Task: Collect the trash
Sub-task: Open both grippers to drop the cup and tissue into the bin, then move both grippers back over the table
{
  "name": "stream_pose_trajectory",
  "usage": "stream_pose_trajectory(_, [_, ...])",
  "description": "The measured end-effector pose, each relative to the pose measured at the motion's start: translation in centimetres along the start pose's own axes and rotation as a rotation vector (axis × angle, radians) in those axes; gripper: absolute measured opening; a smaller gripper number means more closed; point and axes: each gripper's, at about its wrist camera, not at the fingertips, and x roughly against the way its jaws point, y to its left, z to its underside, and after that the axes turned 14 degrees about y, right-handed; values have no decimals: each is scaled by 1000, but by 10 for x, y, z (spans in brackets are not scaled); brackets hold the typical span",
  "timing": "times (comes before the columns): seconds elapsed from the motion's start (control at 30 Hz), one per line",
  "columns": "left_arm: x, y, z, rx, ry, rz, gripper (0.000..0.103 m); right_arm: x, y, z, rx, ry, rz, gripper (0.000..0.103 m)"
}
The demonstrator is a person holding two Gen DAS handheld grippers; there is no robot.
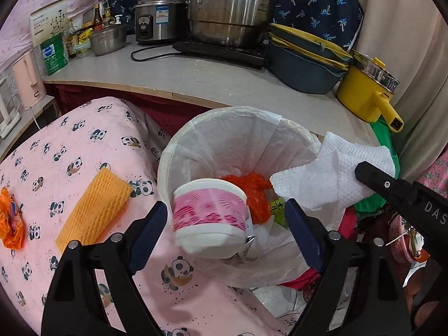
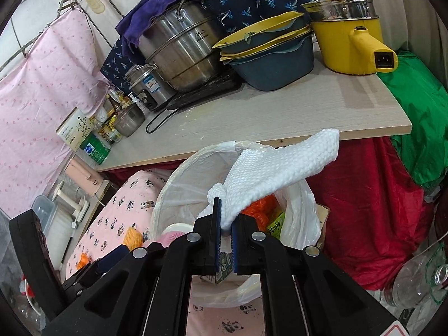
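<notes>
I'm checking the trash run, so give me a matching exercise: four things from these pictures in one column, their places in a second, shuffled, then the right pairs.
Things:
1. pink-and-white cup
2. white paper towel
3. yellow foam sleeve
4. yellow pot

Places:
A. lying on the panda-print cloth
B. pinched in the right tongs
C. standing on the wooden counter
D. between the open left tongs, over the lined bin

Pairs: 1-D, 2-B, 3-A, 4-C
</notes>
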Motion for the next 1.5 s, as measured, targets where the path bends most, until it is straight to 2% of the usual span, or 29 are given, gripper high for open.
stream_pose_trajectory(0.3, [5, 23, 2, 53, -11, -28, 81, -17, 22, -9, 37, 14, -11, 15])
stream_pose_trajectory(0.37, [7, 29, 3, 65, -14, -35, 81, -21, 27, -10, 39, 20, -18, 23])
stream_pose_trajectory(0.43, [10, 36, 4, 77, -20, -41, 81, -23, 32, -9, 45, 20, -22, 27])
stream_pose_trajectory(0.8, [31, 69, 15, 151, -41, -65, 81, -18, 57, 0, 83, 30, -42, 28])
stream_pose_trajectory(1.5, [84, 199, 82, 419, -61, -179, 81, -50, 153, 71, 234, 182, -103, 42])
